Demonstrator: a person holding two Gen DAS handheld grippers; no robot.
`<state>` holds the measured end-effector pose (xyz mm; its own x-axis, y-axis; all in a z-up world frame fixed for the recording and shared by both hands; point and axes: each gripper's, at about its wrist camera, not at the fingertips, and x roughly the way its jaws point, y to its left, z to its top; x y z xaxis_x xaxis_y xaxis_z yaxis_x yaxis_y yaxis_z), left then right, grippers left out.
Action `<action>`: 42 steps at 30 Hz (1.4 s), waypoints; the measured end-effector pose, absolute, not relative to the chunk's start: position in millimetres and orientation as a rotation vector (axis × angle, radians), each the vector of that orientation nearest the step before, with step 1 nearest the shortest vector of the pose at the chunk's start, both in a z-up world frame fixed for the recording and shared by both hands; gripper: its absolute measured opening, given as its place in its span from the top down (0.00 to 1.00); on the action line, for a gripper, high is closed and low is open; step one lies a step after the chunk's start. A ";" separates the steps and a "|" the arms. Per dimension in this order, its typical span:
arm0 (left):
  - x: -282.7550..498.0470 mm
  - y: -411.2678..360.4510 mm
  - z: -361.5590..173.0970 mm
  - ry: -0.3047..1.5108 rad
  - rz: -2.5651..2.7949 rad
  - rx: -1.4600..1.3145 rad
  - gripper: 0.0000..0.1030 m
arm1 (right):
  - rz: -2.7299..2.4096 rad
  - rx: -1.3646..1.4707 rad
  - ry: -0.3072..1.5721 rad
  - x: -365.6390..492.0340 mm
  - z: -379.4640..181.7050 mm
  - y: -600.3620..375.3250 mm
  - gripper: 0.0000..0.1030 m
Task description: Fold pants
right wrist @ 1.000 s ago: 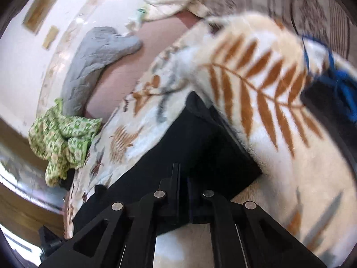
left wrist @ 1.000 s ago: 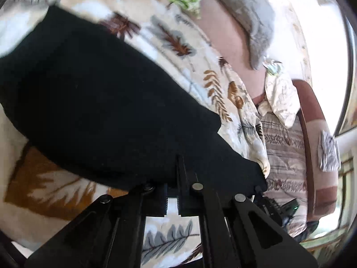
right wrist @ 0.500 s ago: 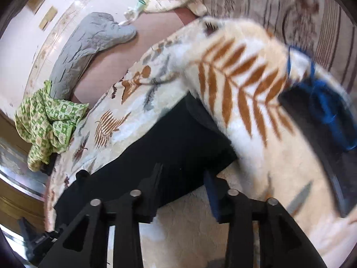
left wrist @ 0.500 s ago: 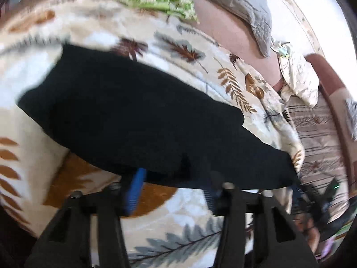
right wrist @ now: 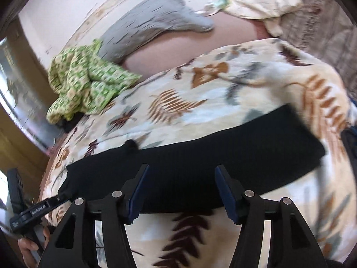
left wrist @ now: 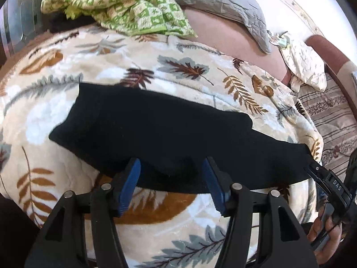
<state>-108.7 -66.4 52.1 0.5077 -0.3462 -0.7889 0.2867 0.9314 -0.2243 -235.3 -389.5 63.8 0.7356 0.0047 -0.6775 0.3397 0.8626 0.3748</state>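
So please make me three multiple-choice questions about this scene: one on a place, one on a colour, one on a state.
1. Where do the pants lie?
A. on the leaf blanket
B. on the grey pillow
C. on the floor

2. What colour are the pads of the left gripper?
A. red
B. blue
C. white

3. How is the right gripper?
A. shut on the pants
B. shut on the green cloth
C. open, pads off the pants

Answers:
1 A, the black cloth is spread flat on the leaf pattern.
2 B, both pads show blue beside the black fingers.
3 C, the jaws stand apart; they have just been opening, with the pants' edge lying loose between them.
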 end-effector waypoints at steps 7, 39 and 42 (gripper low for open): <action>-98.5 -67.4 54.9 0.901 -0.341 0.002 0.35 | -0.134 0.453 0.802 -201.5 46.4 -349.5 0.41; -72.9 -62.4 31.9 0.903 -0.291 0.017 0.28 | -0.097 0.206 0.880 -106.3 26.4 -285.8 0.38; -80.8 -72.6 36.3 0.889 -0.320 0.018 0.28 | -0.116 0.182 0.875 -120.8 30.7 -288.0 0.38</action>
